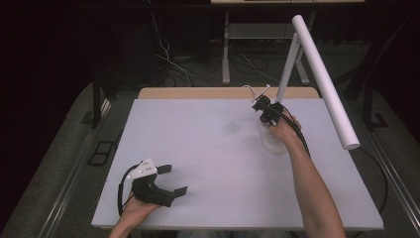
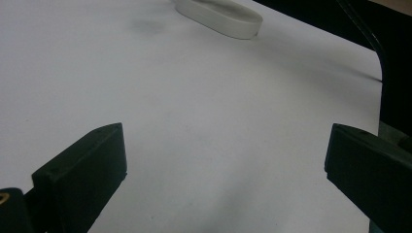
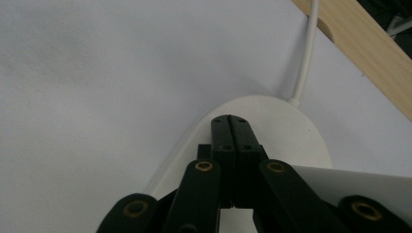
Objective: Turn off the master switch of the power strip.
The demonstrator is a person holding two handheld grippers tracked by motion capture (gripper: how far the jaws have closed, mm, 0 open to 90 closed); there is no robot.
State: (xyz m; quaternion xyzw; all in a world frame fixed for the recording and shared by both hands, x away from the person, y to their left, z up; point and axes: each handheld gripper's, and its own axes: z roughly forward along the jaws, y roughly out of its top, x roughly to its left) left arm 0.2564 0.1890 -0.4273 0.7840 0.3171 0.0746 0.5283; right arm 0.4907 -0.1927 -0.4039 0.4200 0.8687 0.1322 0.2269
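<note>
The white bench (image 1: 208, 163) lies before you, and a white desk lamp (image 1: 324, 82) stands at its far right side. The lamp's oval base (image 3: 291, 126) rests flat on the bench, its white cord (image 3: 306, 53) running toward the wooden edge. Your right gripper (image 3: 231, 127) is over this base, fingers pressed together with nothing between. Your left gripper (image 1: 176, 179) rests near the front left, fingers wide apart.

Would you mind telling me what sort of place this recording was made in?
Probably a lab or studio set up for recording: a table with a plain white top, a white desk lamp on it, loose cables on the carpeted floor behind, and dark surroundings.
</note>
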